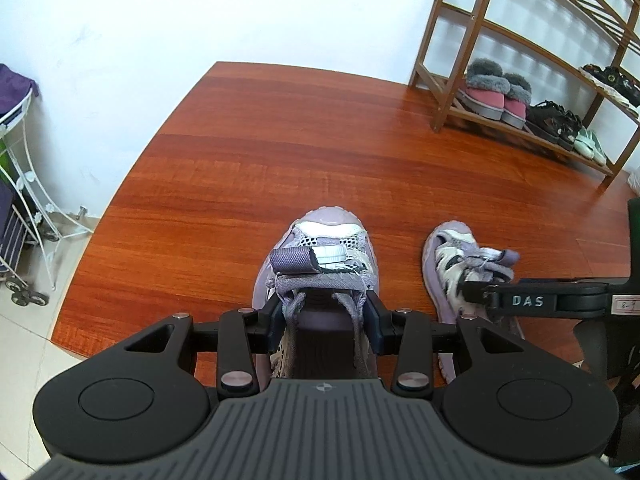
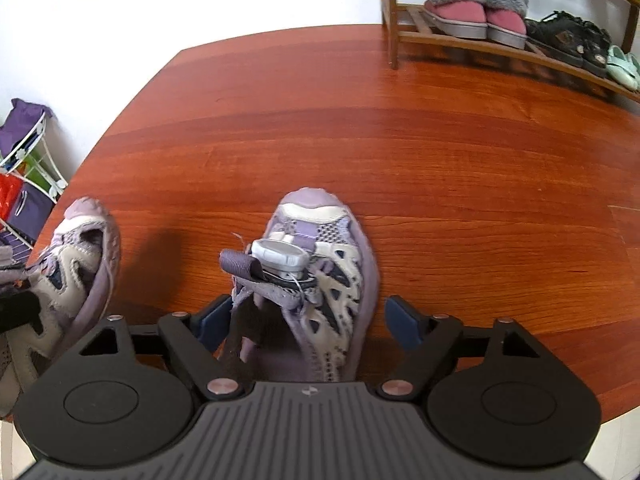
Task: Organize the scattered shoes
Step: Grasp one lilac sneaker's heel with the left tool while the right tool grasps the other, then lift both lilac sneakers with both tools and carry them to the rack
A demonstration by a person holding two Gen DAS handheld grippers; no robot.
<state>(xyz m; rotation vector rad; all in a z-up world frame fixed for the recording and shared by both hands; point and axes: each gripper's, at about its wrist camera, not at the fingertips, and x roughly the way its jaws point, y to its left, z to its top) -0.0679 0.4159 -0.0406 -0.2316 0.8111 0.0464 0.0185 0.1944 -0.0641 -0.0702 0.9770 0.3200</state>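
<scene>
Two lilac mesh sneakers lie side by side on the red wooden floor, toes pointing away. My left gripper (image 1: 326, 320) is shut on the left sneaker (image 1: 320, 240), its pads pressing both sides of the collar by the tongue. My right gripper (image 2: 308, 318) stands open astride the right sneaker (image 2: 324, 264); the left pad (image 2: 214, 322) is close to the collar, and the right pad (image 2: 404, 322) is apart from the sole. In the left wrist view the right sneaker (image 1: 448, 256) shows with one finger (image 1: 520, 301) of the right gripper over it. The left sneaker (image 2: 80, 256) appears at the right wrist view's left edge.
A wooden shoe rack (image 1: 440, 92) stands at the far right against the white wall. Its bottom shelf holds pink slippers with grey fur (image 1: 496, 92), black sandals (image 1: 554, 120) and mint shoes (image 1: 588, 144). A white wire cart (image 1: 24, 184) stands on pale tiles at the left.
</scene>
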